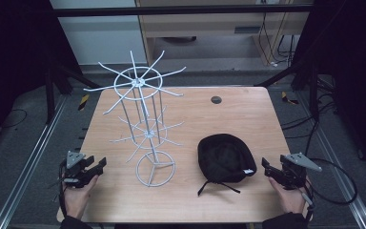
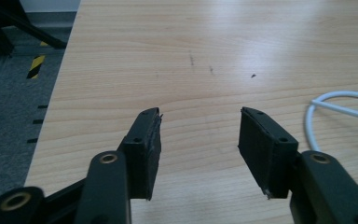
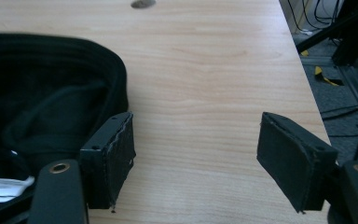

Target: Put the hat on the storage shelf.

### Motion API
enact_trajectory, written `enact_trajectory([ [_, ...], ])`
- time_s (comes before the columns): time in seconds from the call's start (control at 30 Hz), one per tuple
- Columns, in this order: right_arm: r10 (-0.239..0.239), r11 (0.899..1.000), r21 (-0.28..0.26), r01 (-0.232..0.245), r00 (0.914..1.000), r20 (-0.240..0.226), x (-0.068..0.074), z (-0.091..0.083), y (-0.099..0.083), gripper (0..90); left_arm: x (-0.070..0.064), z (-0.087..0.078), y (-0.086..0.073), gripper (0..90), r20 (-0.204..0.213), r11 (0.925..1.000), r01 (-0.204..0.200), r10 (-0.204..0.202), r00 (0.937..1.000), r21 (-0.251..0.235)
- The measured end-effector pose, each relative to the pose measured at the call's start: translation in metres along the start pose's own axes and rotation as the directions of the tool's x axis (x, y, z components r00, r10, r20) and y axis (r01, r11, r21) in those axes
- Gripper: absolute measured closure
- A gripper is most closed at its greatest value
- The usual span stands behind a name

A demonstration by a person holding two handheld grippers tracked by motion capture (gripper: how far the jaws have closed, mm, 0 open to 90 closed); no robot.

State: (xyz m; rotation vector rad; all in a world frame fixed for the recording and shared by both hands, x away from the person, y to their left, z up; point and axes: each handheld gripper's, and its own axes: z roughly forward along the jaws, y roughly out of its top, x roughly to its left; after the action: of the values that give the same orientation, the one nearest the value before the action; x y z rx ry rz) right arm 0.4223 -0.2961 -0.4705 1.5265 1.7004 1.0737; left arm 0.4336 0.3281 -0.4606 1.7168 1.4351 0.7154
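Wooden table (image 1: 248, 114) — both grippers held open and empty; the black hat (image 1: 225, 157) is best gripped by its rim by the right gripper (image 1: 267, 168) — wire rack (image 1: 145, 129) awaits beside the left gripper (image 1: 100, 167)

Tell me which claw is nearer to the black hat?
Right. The right claw sits just beside the black hat, while the left claw is beyond the wire rack.

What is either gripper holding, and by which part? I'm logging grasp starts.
Nothing is held. The left gripper and right gripper are open over bare table; the black hat lies untouched.
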Motion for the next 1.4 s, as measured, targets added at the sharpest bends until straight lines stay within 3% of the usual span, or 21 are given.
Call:
enact_trajectory([
  [0.23, 0.002, 1.0, -0.025, -0.003, 0.9991, -0.042, 0.005, -0.012, 0.007, 27.2, -0.014, -0.004, -0.002, 51.3, 0.052, 0.9999, -0.01, 0.009, 0.9986, 0.012],
  [0.33, -0.042, 0.999, -0.024, 0.041, 0.9969, -0.067, 0.012, -0.019, 0.009, 29.3, -0.024, -0.009, -0.002, 52.0, 0.086, 0.9995, -0.03, 0.029, 0.9958, 0.011],
  [0.5, -0.039, 0.999, -0.024, 0.037, 0.9927, -0.114, 0.019, -0.023, 0.014, 32.2, -0.035, -0.011, -0.003, 55.2, 0.115, 0.9985, -0.053, 0.05, 0.9921, 0.016],
  [0.53, -0.05, 0.999, -0.014, 0.049, 0.9896, -0.135, 0.025, -0.024, 0.017, 34.7, -0.041, -0.013, -0.003, 55.7, 0.128, 0.9974, -0.071, 0.069, 0.9894, 0.012],
  [0.67, -0.064, 0.998, 0.009, 0.067, 0.9827, -0.174, 0.036, -0.025, 0.02, 38.1, -0.053, -0.017, -0.002, 56.3, 0.158, 0.9966, -0.082, 0.081, 0.9841, 0.001],
  [0.83, -0.073, 0.997, 0.024, 0.08, 0.978, -0.195, 0.044, -0.025, 0.022, 41.9, -0.071, -0.02, -0.004, 57.1, 0.2, 0.9939, -0.11, 0.11, 0.9737, -0.008],
  [0.97, -0.072, 0.996, 0.037, 0.081, 0.9757, -0.207, 0.047, -0.023, 0.022, 43.6, -0.09, -0.019, -0.005, 57.4, 0.229, 0.9861, -0.166, 0.163, 0.9596, -0.008],
  [1.0, -0.074, 0.995, 0.045, 0.085, 0.9754, -0.208, 0.049, -0.02, 0.021, 44.7, -0.102, -0.018, -0.006, 57.3, 0.247, 0.9808, -0.195, 0.19, 0.9502, -0.004],
  [1.03, -0.074, 0.995, 0.045, 0.085, 0.9754, -0.208, 0.049, -0.02, 0.021, 44.7, -0.102, -0.018, -0.006, 57.2, 0.247, 0.9808, -0.195, 0.19, 0.9502, -0.004],
  [1.07, -0.075, 0.995, 0.055, 0.088, 0.976, -0.205, 0.049, -0.018, 0.02, 46.1, -0.114, -0.017, -0.006, 56.8, 0.264, 0.9751, -0.222, 0.216, 0.9401, -0.007],
  [1.1, -0.076, 0.994, 0.058, 0.089, 0.9763, -0.203, 0.049, -0.017, 0.019, 46.7, -0.114, -0.017, -0.006, 56.4, 0.264, 0.9751, -0.222, 0.216, 0.9401, -0.007],
  [1.13, -0.073, 0.994, 0.065, 0.088, 0.977, -0.2, 0.048, -0.017, 0.019, 47.3, -0.126, -0.015, -0.005, 56.1, 0.278, 0.971, -0.239, 0.232, 0.9322, -0.009],
  [1.17, -0.073, 0.994, 0.065, 0.088, 0.977, -0.2, 0.048, -0.017, 0.019, 47.3, -0.126, -0.015, -0.005, 56.0, 0.278, 0.971, -0.239, 0.232, 0.9322, -0.009],
  [1.23, -0.073, 0.994, 0.07, 0.088, 0.9774, -0.198, 0.046, -0.015, 0.019, 49.3, -0.144, -0.011, -0.003, 55.7, 0.306, 0.9645, -0.264, 0.255, 0.9172, -0.015],
  [1.27, -0.073, 0.994, 0.07, 0.088, 0.9774, -0.198, 0.046, -0.015, 0.019, 49.3, -0.144, -0.011, -0.003, 55.6, 0.306, 0.9645, -0.264, 0.255, 0.9172, -0.015],
  [1.33, -0.069, 0.994, 0.073, 0.084, 0.9786, -0.194, 0.044, -0.014, 0.019, 50.9, -0.16, -0.008, 0.0, 55.0, 0.325, 0.9598, -0.279, 0.273, 0.9055, -0.029],
  [1.37, -0.065, 0.994, 0.074, 0.08, 0.9788, -0.194, 0.044, -0.014, 0.019, 51.2, -0.16, -0.008, 0.0, 55.0, 0.325, 0.9598, -0.279, 0.273, 0.9055, -0.029],
  [1.4, -0.068, 0.994, 0.075, 0.084, 0.9792, -0.191, 0.043, -0.013, 0.019, 51.5, -0.169, -0.008, 0.002, 55.0, 0.347, 0.9598, -0.279, 0.272, 0.8973, -0.032],
])
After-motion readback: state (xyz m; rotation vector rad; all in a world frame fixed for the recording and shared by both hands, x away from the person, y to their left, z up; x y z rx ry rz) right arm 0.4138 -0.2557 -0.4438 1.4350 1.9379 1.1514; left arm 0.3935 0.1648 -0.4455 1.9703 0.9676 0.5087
